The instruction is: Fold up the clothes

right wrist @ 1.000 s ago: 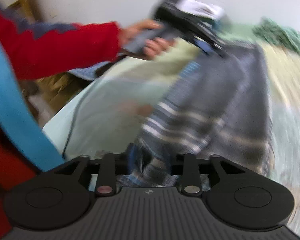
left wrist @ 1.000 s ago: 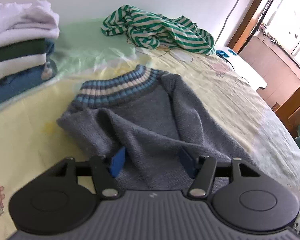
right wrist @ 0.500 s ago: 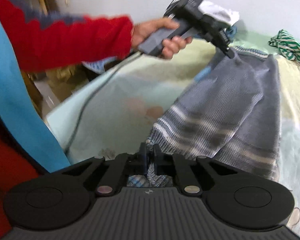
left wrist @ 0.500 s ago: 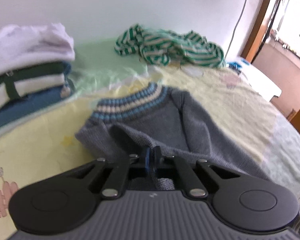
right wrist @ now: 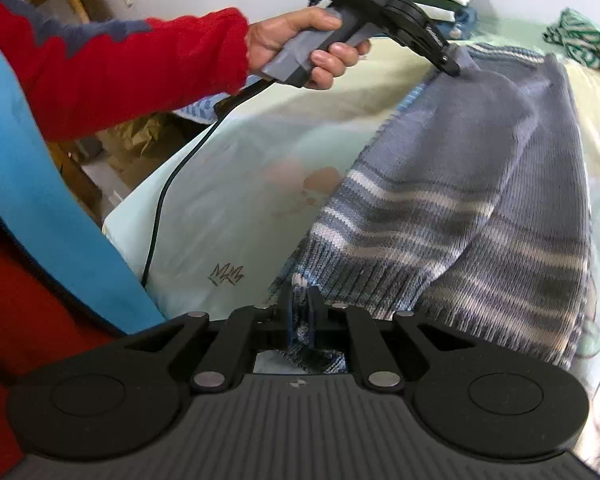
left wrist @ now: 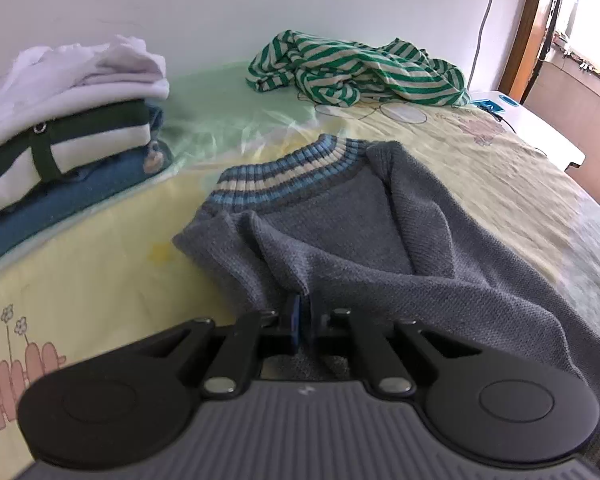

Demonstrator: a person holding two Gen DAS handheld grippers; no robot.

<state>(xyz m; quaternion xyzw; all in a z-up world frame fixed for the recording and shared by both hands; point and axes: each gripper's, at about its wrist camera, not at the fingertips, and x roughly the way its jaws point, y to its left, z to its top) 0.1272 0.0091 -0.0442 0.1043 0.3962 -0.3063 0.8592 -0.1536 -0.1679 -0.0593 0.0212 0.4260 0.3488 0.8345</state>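
Grey knitted sweater (left wrist: pixel 380 236) with a blue and cream striped collar and striped hem lies on the yellow-green bed sheet (left wrist: pixel 80 264). The left gripper (left wrist: pixel 303 312) pinches a fold near its shoulder, the right gripper (right wrist: pixel 300 314) pinches its hem, both jaws having just closed on the knit. No readable label shows, only a dark scribble on the sheet edge.

One grey knitted sweater (left wrist: pixel 380 232) lies on one bed (left wrist: pixel 520 184). One crumpled green-and-white striped garment (left wrist: pixel 356 68) sits near the bed's far edge. One stack of folded clothes (left wrist: pixel 60 136) stands at its far left corner. Two hand-held grippers: left hand-held gripper (left wrist: pixel 303 316), right hand-held gripper (right wrist: pixel 300 312).
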